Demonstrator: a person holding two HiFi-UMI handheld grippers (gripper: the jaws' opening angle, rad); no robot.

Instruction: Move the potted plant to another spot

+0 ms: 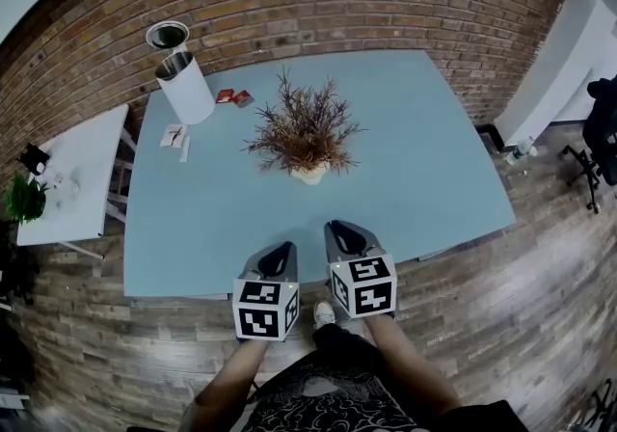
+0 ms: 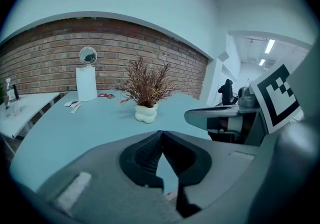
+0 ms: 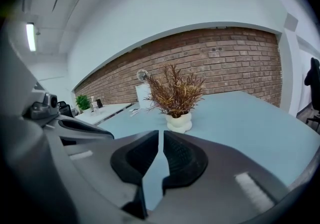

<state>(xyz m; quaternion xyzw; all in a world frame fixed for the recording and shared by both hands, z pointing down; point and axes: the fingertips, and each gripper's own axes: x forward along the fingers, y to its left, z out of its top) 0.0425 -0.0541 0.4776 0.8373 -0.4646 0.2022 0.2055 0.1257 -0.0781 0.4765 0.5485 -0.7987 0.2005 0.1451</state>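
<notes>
The potted plant (image 1: pixel 307 136), dry brown twigs in a lumpy white pot, stands upright near the middle of the light blue table (image 1: pixel 434 179). It also shows straight ahead in the left gripper view (image 2: pixel 146 90) and in the right gripper view (image 3: pixel 176 98). Both grippers hover side by side over the table's near edge, well short of the pot and pointing at it. My left gripper (image 1: pixel 281 249) (image 2: pixel 161 133) is shut, its tips touching, with nothing held. My right gripper (image 1: pixel 339 228) (image 3: pixel 160 133) shows a thin slit between its tips and holds nothing.
A white cylinder with a round mirror (image 1: pixel 185 85) stands at the table's far left, with red packets (image 1: pixel 233 97) and small white items (image 1: pixel 174 136) beside it. A white side table (image 1: pixel 72 175) with a green plant (image 1: pixel 24 199) is at left. A brick wall runs behind.
</notes>
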